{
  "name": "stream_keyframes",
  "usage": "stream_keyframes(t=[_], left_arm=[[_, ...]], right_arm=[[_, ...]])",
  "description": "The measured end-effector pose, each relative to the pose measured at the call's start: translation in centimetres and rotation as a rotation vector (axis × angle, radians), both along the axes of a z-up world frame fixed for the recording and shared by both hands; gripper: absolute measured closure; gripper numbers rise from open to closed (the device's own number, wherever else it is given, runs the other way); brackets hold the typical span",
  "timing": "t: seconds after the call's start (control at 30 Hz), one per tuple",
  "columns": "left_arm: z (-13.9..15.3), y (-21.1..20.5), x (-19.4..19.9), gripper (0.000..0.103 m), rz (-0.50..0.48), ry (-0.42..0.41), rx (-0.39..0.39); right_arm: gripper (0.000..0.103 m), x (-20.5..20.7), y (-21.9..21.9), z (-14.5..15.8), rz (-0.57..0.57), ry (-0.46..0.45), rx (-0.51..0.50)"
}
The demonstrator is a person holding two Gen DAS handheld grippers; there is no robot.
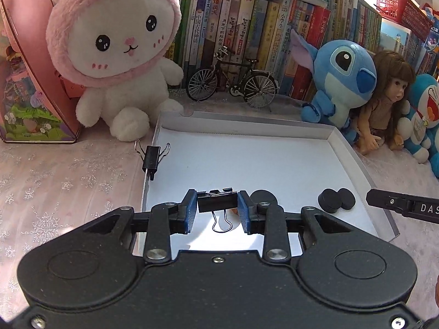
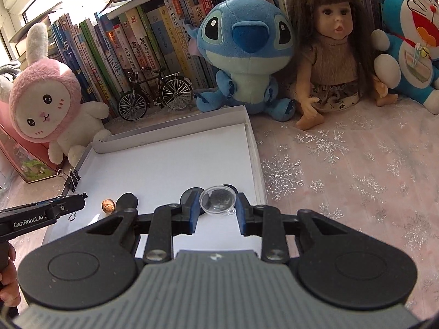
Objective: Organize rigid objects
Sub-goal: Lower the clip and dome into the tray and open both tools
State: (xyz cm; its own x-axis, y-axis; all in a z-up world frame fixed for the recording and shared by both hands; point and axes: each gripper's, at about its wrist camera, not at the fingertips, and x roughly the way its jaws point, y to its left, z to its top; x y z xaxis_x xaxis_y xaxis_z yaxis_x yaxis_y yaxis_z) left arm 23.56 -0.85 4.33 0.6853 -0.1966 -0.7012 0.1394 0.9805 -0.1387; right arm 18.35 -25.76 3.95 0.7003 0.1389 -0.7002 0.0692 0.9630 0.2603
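Note:
My left gripper (image 1: pixel 217 205) is shut on a black binder clip (image 1: pixel 216 204) and holds it just above the white tray (image 1: pixel 247 153), near its front. My right gripper (image 2: pixel 218 205) is shut on a clear plastic dome capsule (image 2: pixel 218 199) over the tray's (image 2: pixel 164 164) front right part. A second binder clip (image 1: pixel 151 159) is clipped on the tray's left wall; it also shows in the right wrist view (image 2: pixel 72 178). Black discs (image 1: pixel 336 199) lie in the tray at the right. A small brown walnut-like ball (image 2: pixel 107 205) lies beside a black disc (image 2: pixel 126 200).
A pink rabbit plush (image 1: pixel 115 54), a model bicycle (image 1: pixel 231 82), a blue Stitch plush (image 1: pixel 337 79), a doll (image 2: pixel 329 49) and a Doraemon plush (image 2: pixel 411 41) line the back, before a row of books (image 1: pixel 247 27). A pink box (image 1: pixel 30 82) stands left. Snowflake cloth (image 2: pixel 356 178) covers the table.

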Motion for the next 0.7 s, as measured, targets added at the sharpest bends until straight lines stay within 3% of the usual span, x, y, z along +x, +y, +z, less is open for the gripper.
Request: stream_keyframes(t=[0.7], left_arm=[[-1.5,0.3,1.6,0.072,-0.003,0.025,-0.018]], right_arm=[[0.069,3.8,4.9,-2.0,0.058,0.062,0.017]])
